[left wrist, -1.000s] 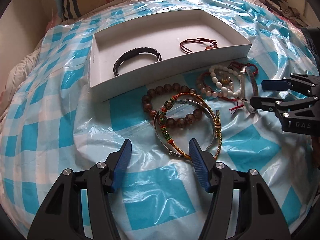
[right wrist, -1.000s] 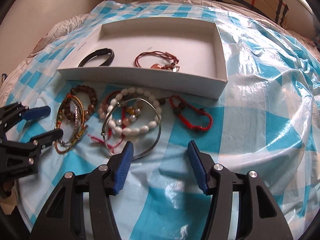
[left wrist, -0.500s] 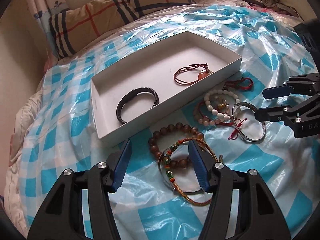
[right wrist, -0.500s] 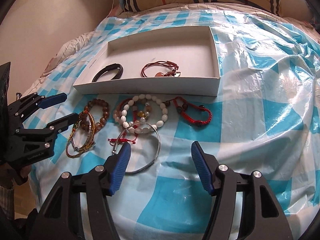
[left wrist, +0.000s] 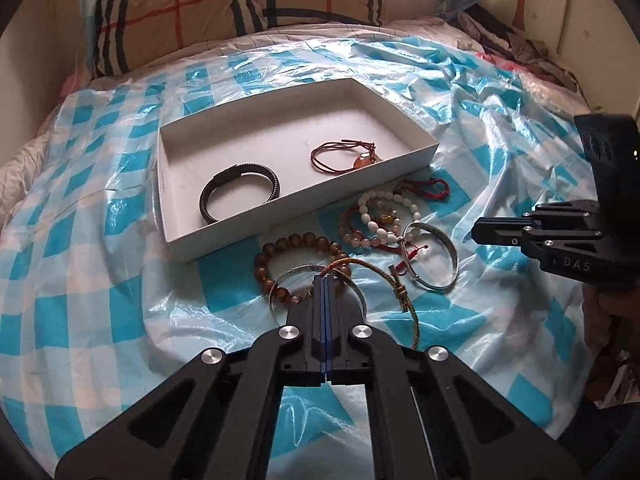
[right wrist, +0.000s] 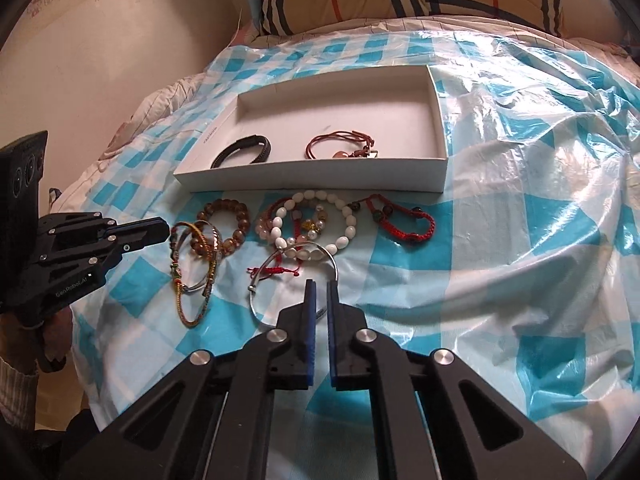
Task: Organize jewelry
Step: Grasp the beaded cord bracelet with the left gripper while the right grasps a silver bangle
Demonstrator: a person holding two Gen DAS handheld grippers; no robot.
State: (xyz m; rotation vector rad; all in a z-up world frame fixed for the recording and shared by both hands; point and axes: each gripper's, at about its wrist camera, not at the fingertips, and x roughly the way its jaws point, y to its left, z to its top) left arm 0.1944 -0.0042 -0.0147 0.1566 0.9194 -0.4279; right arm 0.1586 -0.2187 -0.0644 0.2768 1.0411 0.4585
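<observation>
A white tray (left wrist: pixel 168 184) on the bed holds a black braided bracelet (left wrist: pixel 239 191) and a dark red cord bracelet (left wrist: pixel 344 154). Several bracelets lie in front of it: brown beads (left wrist: pixel 298 242), a gold cord and bangle (left wrist: pixel 380 276), white beads (left wrist: pixel 384 216), a silver bangle (left wrist: pixel 434 256), a red cord (left wrist: pixel 430 186). My left gripper (left wrist: pixel 324 280) is shut and empty above the gold bangle. My right gripper (right wrist: pixel 320 292) is nearly shut, a narrow gap between its pads, above the silver bangle (right wrist: pixel 294 280); nothing is held.
The bed is covered by a crinkled blue-and-white checked plastic sheet (left wrist: pixel 100 240). A plaid pillow (left wrist: pixel 224 8) lies behind the tray. A wall (right wrist: pixel 100 40) stands at the left. Clothes (left wrist: pixel 520 44) are piled at the far right.
Both grippers have closed from wide open. Both have also pulled back and risen, so the tray and bracelets look farther away.
</observation>
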